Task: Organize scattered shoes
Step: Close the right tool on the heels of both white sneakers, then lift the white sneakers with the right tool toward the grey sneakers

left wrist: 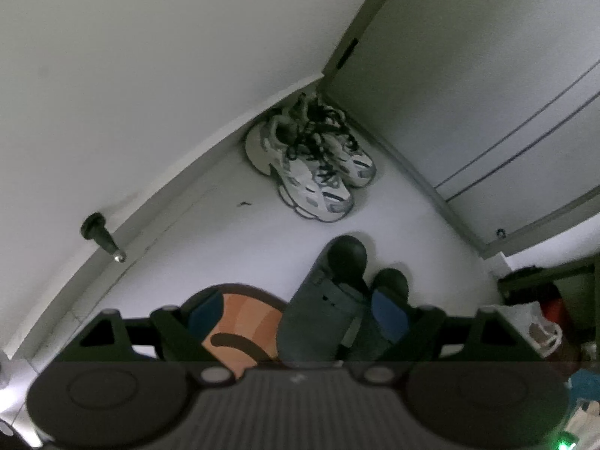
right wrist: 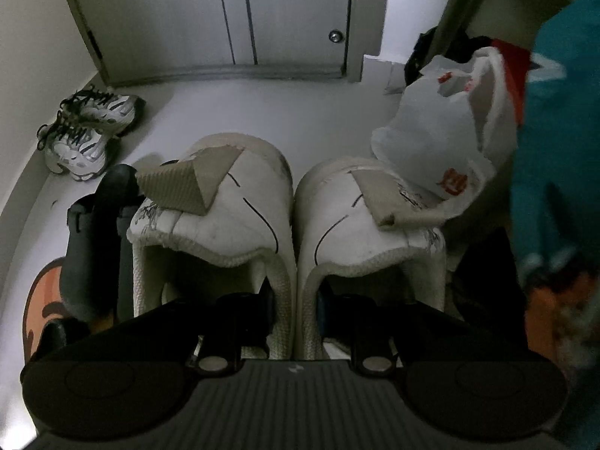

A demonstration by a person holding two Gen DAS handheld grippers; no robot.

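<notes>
My right gripper [right wrist: 294, 307] is shut on a pair of white slip-on shoes [right wrist: 225, 202], one finger inside each shoe, pinching their inner walls together; the pair hangs above the floor. My left gripper [left wrist: 296, 315] is open above a pair of dark grey boots [left wrist: 326, 288] that stand on an orange mat [left wrist: 243, 322]; its pads do not press on them. The boots [right wrist: 97, 232] show left of the white pair in the right wrist view. White sneakers with black laces [left wrist: 311, 157] sit side by side in the corner, and these sneakers [right wrist: 86, 131] also appear at the left of the right wrist view.
A grey cabinet door [right wrist: 225, 18] closes the far side. A white plastic bag [right wrist: 431, 142] and dark clutter lie to the right, with teal fabric [right wrist: 555, 112] beside them. A doorstop [left wrist: 101, 240] sticks out of the left wall. Pale floor [right wrist: 262, 108] lies between shoes and cabinet.
</notes>
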